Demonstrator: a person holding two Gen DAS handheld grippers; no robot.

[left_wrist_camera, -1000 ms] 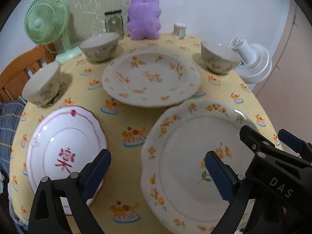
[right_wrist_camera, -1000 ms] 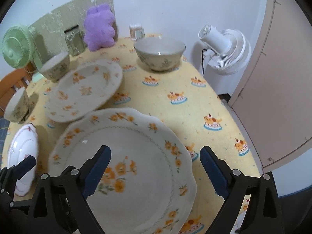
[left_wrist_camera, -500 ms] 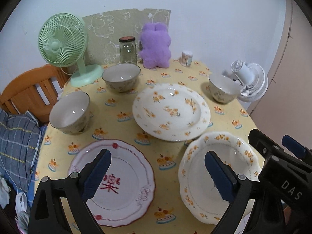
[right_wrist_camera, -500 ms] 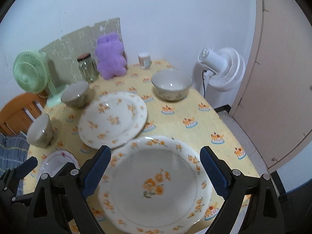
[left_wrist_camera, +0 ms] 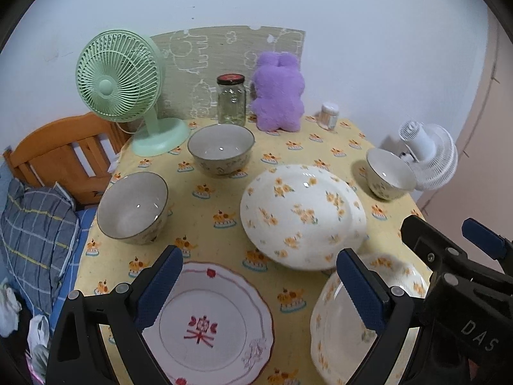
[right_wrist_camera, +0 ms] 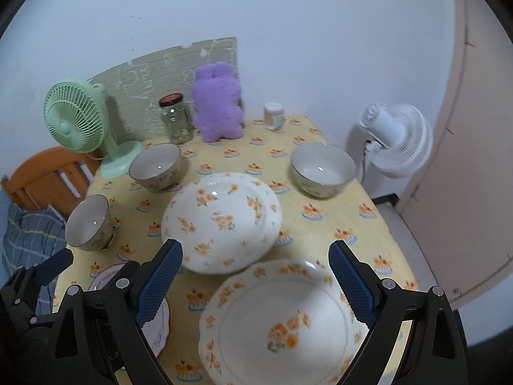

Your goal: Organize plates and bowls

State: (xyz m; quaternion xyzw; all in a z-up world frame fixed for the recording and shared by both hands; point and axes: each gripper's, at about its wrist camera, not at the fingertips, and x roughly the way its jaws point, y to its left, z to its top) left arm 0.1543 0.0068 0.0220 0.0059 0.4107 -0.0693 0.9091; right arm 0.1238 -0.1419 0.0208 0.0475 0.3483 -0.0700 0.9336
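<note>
Presently: left tool (left_wrist_camera: 256,284) and right tool (right_wrist_camera: 255,272), both spread wide, empty, above the desk (right_wrist_camera: 320,224).
Red plate (left_wrist_camera: 211,324) at 6 o'clock under the left; scalloped plate (right_wrist_camera: 282,320) under the right; floral plate (right_wrist_camera: 221,221) at 12.
Bowls: two at 10 (right_wrist_camera: 155,166) (right_wrist_camera: 88,223), one at 2 (right_wrist_camera: 323,168).
Nothing stacked; all sorting apparently remains.
</note>
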